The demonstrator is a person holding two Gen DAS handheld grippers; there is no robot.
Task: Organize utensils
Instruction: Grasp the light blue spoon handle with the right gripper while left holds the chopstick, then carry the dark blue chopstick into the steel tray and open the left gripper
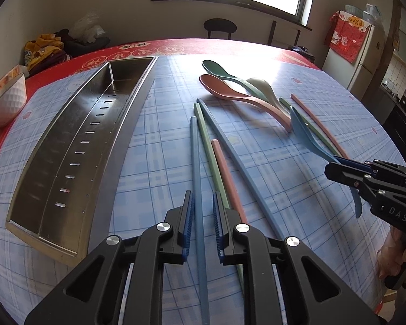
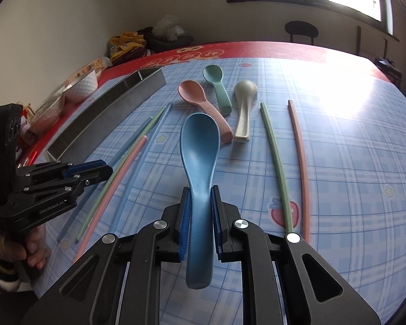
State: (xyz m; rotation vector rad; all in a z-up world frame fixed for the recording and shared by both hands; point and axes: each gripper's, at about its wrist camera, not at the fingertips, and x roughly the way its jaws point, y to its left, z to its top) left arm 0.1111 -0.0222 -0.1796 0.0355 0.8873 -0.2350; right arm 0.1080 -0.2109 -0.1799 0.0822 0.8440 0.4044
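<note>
Right gripper [image 2: 200, 211]: jaws closed on the handle of the blue spoon [image 2: 200, 146]; pads press both sides of the neck, bowl points away from the camera, handle end sticks out behind the pads. From the left wrist view the spoon appears lifted, bowl tilted up above the cloth.

Left gripper [image 1: 204, 211]: jaws narrow but not pressing. A blue chopstick [image 1: 196, 168] runs between the pads with a visible gap on each side, so no grip is made.

Beside that chopstick lie a green chopstick [image 1: 207, 146], a pink chopstick [image 1: 226, 176] and a second, longer blue chopstick [image 1: 230, 149], fanned close together on the checked tablecloth [image 1: 162, 108]. Further out: pink spoon [image 2: 200, 103], green spoon [image 2: 216, 86] and pale spoon [image 2: 243, 108], grouped near the middle; one more green chopstick [image 2: 276, 157] and pink chopstick [image 2: 300, 162] to their right.

Steel tray [image 1: 75, 146] sits to the left, long section and short end section both without utensils.

Step in hand, as judged: first spoon picked, none yet stowed. Next move likely calls for carrying the spoon across the chopsticks to the tray and choosing a section; which one suits spoons I cannot tell.
</note>
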